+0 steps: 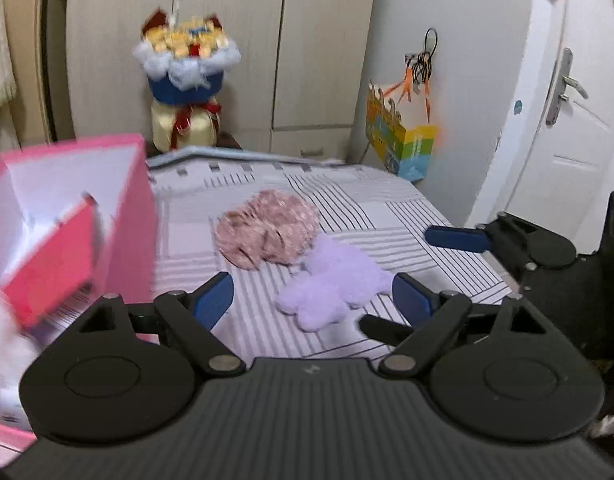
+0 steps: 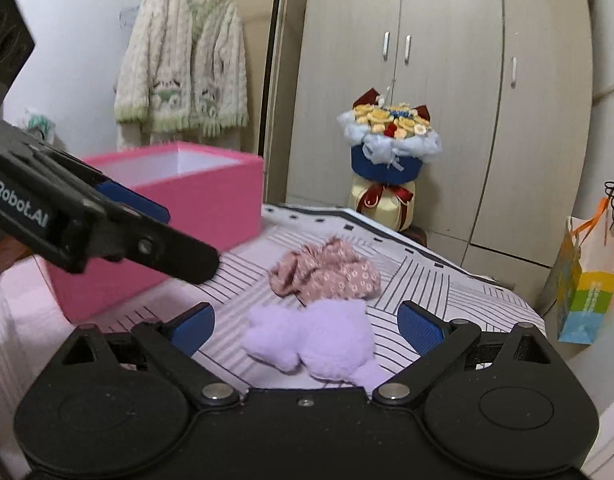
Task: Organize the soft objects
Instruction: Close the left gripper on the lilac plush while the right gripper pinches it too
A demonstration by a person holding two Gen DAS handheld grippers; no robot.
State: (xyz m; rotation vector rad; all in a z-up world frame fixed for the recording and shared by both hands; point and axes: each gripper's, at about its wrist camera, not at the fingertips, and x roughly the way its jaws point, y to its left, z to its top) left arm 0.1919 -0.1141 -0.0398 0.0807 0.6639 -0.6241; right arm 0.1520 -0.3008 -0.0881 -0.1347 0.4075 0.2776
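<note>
Two soft things lie touching on the striped bed (image 2: 447, 280): a lilac plush toy (image 2: 327, 340) and, just behind it, a crumpled pink floral cloth (image 2: 331, 274). Both grippers are spread wide and hold nothing; the right gripper (image 2: 305, 326) hangs just over the plush, the left gripper (image 1: 313, 300) near it. A pink box (image 2: 211, 196) stands open to the left.

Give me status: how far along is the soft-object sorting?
Done: unclear; the pink box interior shown looks bare. In hand: nothing; left gripper and right gripper are open. Left: purple plush and pink floral cloth lie touching on the bed.
</note>
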